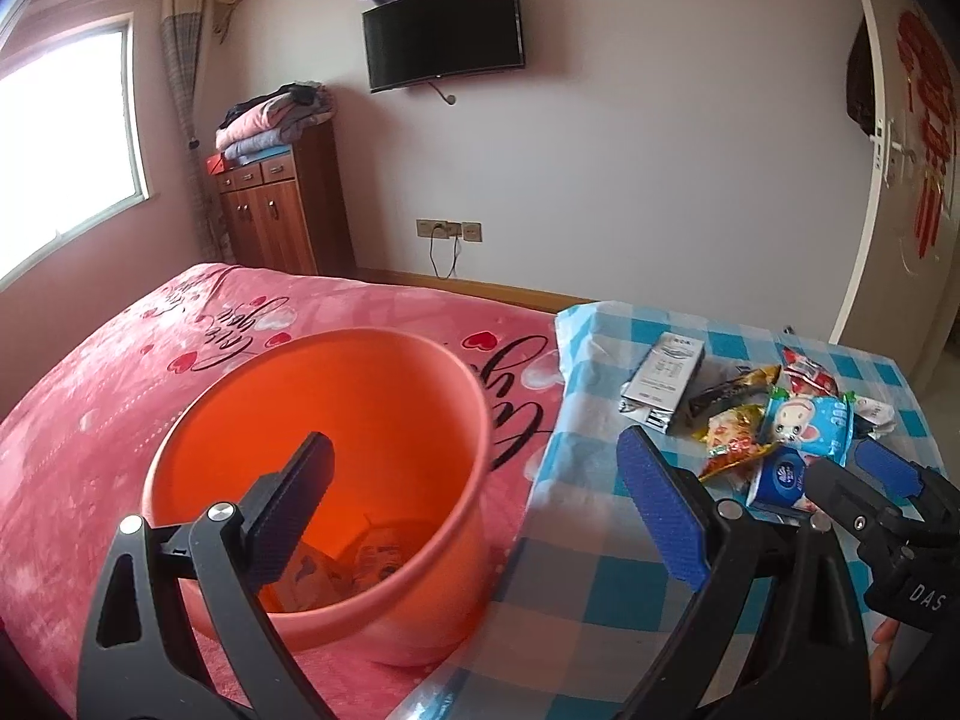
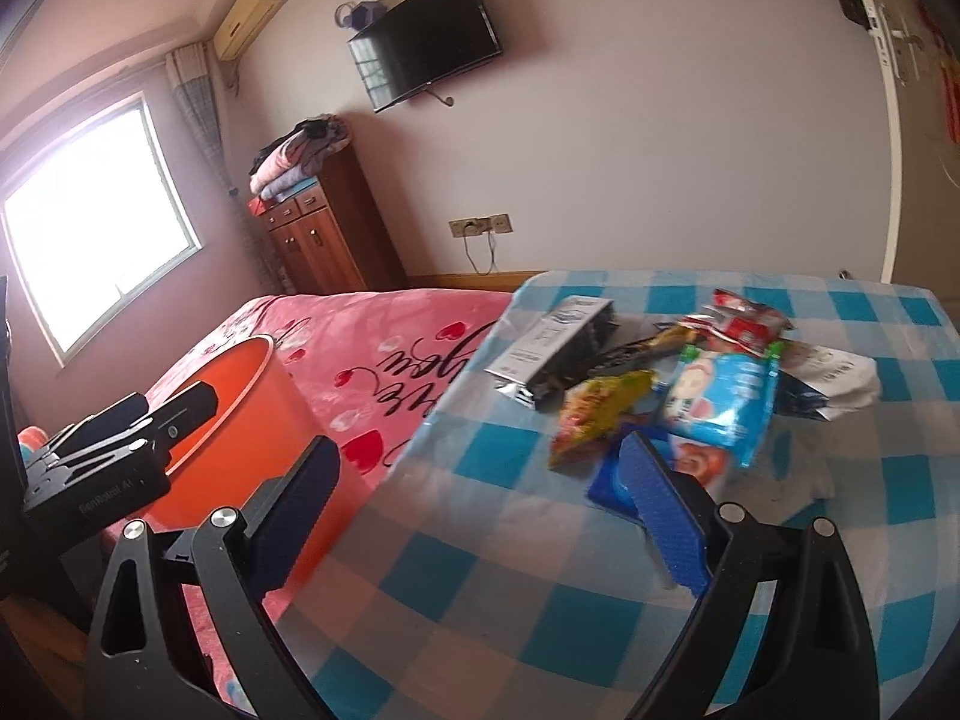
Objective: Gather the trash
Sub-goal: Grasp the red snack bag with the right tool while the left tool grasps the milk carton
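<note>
Over the orange bin (image 1: 336,480) on the pink bed (image 1: 120,420), the left gripper (image 1: 474,516) hangs spread and empty. Right gripper (image 2: 480,516), also spread, hovers near the wrappers (image 2: 660,384) heaped on the checkered cloth (image 2: 480,600); some trash lies in the bin.

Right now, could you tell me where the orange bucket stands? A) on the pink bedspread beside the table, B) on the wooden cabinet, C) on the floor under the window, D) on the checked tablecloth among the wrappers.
A: the orange bucket stands on the pink bedspread, beside the checked tablecloth.
</note>
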`<state>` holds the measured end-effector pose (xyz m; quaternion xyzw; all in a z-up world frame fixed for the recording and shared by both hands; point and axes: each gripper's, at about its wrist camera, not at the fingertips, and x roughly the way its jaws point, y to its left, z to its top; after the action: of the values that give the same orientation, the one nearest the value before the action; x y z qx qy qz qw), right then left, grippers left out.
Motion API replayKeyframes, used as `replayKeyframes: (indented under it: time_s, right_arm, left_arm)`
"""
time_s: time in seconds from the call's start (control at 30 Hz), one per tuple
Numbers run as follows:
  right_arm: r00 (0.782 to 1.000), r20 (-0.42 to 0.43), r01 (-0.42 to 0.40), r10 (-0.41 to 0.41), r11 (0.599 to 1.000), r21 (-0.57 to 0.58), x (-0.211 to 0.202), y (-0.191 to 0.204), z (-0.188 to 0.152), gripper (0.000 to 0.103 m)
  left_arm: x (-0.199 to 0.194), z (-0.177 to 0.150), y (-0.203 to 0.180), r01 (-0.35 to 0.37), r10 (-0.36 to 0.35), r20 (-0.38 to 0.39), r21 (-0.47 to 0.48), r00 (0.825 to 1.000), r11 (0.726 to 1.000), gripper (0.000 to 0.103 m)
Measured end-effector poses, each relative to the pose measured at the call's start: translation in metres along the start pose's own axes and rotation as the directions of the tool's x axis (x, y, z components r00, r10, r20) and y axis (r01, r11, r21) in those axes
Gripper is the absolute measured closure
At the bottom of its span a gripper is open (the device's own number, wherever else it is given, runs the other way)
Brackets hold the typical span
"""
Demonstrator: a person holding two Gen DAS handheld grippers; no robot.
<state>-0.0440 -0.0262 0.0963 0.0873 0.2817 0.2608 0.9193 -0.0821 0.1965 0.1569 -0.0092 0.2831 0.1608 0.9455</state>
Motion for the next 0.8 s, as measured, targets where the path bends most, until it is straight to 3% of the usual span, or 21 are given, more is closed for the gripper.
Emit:
replayKeyframes:
  time_s: [0.2, 0.4, 0.57, 0.7, 0.8]
  right_arm:
    - [1.0, -0.002, 0.03, -0.03, 0.998, 0.046, -0.006, -0.034, -0.006, 0.01]
    - [0.994, -0.016, 0.106, -0.105, 0.989, 0.099, -0.015, -0.089, 0.003, 0.01]
    - [0.985, -0.041, 0.174, -0.17, 0.976, 0.128, -0.019, -0.137, 0.026, 0.01]
    - [0.983, -0.096, 0.169, -0.155, 0.973, 0.16, -0.009, -0.174, 0.05, 0.01]
    - [0.981, -0.138, 0.159, -0.133, 0.968, 0.195, 0.006, -0.199, 0.067, 0.01]
  left_arm:
    - [0.008, -0.001, -0.028, 0.022, -0.021, -0.019, 0.035, 1.0, 0.999, 0.008]
    - [0.034, 0.003, -0.061, 0.136, -0.134, -0.055, 0.033, 0.99, 0.99, 0.008]
    - [0.082, 0.015, -0.089, 0.26, -0.259, -0.114, -0.002, 0.959, 0.966, 0.008]
    - [0.133, 0.025, -0.112, 0.328, -0.324, -0.161, -0.001, 0.932, 0.945, 0.008]
    - [0.162, 0.032, -0.123, 0.346, -0.335, -0.186, 0.031, 0.924, 0.938, 0.008]
